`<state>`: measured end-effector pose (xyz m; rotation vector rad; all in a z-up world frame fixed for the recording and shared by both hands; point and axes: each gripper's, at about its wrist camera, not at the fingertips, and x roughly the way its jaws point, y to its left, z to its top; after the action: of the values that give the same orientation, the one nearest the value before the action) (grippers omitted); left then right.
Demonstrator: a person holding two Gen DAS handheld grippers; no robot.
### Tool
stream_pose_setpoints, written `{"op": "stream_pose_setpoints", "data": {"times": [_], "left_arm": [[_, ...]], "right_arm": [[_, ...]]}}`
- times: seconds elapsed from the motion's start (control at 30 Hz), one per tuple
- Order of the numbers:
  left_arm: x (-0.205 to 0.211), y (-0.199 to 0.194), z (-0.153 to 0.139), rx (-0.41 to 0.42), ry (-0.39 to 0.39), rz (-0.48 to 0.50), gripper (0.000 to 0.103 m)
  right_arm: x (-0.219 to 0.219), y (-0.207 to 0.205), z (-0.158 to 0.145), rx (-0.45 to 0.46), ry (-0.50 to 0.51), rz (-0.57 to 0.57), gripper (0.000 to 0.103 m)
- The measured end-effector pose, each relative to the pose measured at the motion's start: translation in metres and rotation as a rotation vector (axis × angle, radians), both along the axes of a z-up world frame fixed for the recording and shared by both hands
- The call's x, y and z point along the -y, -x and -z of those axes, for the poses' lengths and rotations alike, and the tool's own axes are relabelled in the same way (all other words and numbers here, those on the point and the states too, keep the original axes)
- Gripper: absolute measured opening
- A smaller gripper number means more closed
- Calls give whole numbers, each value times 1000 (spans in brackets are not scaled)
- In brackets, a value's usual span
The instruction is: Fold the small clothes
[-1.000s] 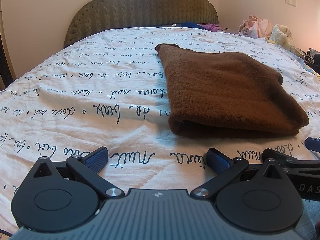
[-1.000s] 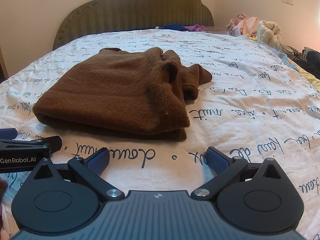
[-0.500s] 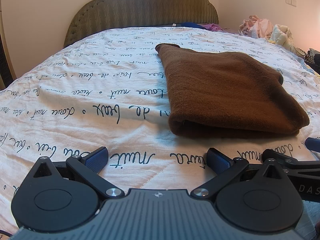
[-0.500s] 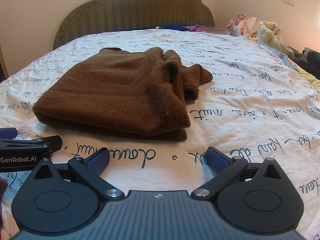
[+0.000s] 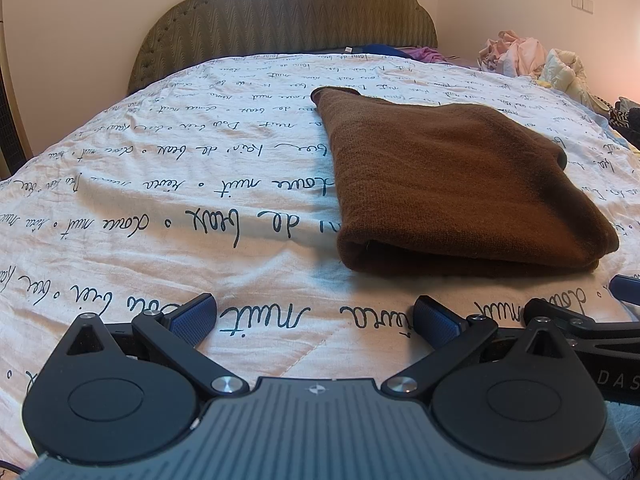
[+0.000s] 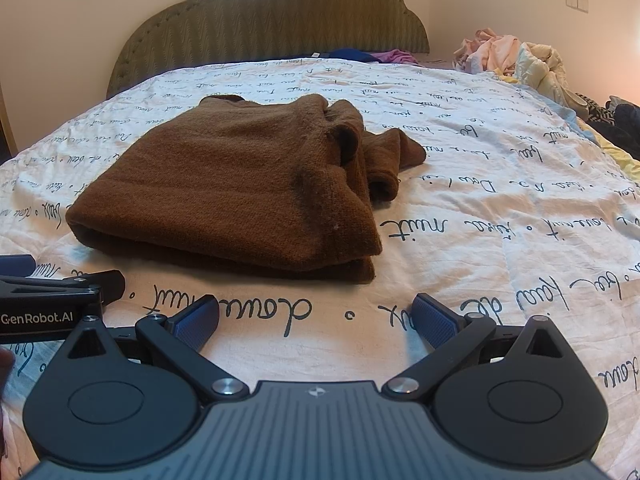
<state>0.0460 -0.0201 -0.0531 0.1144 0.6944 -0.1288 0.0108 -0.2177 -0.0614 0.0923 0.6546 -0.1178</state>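
A brown knitted garment [image 5: 448, 184] lies folded on the bed, its thick folded edge facing me. In the right wrist view the brown garment [image 6: 240, 188] shows a bunched sleeve end sticking out at its right side. My left gripper [image 5: 314, 316] is open over bare bedspread, short of the garment's near left corner. My right gripper [image 6: 316, 318] is open too, just in front of the garment's near right corner. Nothing sits between either pair of fingers. Each view catches the other gripper's edge at its side.
The bedspread [image 5: 160, 200] is white with black handwriting print. An olive padded headboard [image 5: 288, 12] stands at the far end. A heap of pale clothes [image 6: 516, 60] lies at the far right, and dark items [image 6: 620, 128] sit at the right edge.
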Motion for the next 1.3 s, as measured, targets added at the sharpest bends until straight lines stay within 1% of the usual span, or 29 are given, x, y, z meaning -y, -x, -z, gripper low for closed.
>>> {"op": "stream_pose_setpoints", "data": {"times": [0.17,0.27,0.33,0.4,0.53,1.3], "left_arm": [[-3,2,-1,4,3,2,103],[-9,7,-2,3,12,-19,103],[-12,12,-2,15,2,-24,103],[-13,15,-2,22,1,-26,103],[-11,12,-1,12,1,-32,103],[-12,10,0,13,6,-35,103]], "right_arm": [[4,1,-2,1,-9,-16,103],[9,3,-3,4,26,-32,103],[13,1,-1,-6,-2,-34,103],[12,1,0,-2,2,-32,103],[8,0,0,-2,29,-32,103],[11,0,0,0,16,-34,103]]}}
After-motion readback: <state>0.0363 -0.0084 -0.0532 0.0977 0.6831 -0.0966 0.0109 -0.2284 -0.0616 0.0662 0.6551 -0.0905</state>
